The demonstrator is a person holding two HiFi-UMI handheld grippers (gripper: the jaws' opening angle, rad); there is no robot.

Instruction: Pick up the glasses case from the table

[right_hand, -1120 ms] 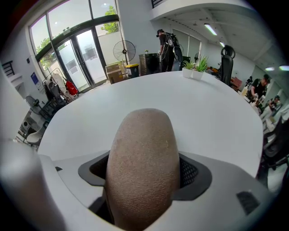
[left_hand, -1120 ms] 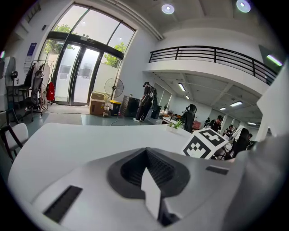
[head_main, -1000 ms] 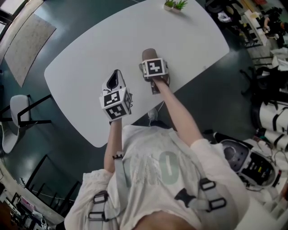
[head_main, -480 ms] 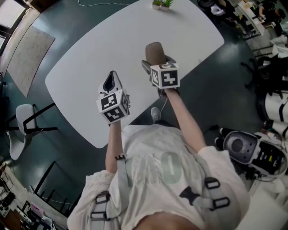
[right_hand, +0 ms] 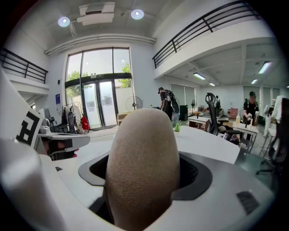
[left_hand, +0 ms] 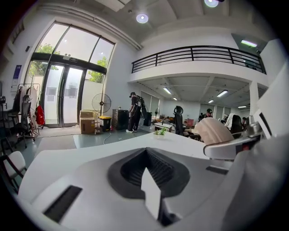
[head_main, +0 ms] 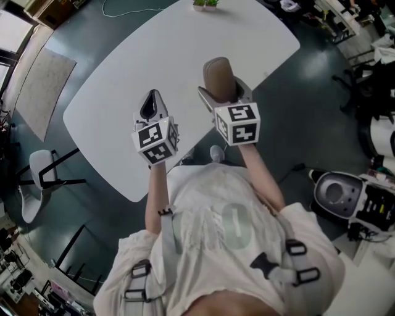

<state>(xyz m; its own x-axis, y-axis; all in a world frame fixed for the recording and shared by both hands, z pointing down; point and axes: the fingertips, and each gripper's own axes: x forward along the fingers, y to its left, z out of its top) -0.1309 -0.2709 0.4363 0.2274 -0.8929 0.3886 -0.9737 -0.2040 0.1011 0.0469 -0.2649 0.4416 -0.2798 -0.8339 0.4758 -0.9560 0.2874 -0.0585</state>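
The right gripper (head_main: 223, 94) is closed on the brown glasses case (head_main: 218, 75), which sticks out from betw. its jaws & is held above the white table (head_main: 117, 92), over the table's near edge. The left gripper (head_main: 153, 106) hangs also over the near edge of the table, beside the right one, jaws together w/ nothing betw. them. A small green plant (head_main: 205, 4) stands at the table's far edge.

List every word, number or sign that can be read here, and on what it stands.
None can be read.
Cubes on left gripper and right gripper: square patterns, no letters.
Glasses case: no print.
Blue wall sign: too small.
Shirt print: too faint.
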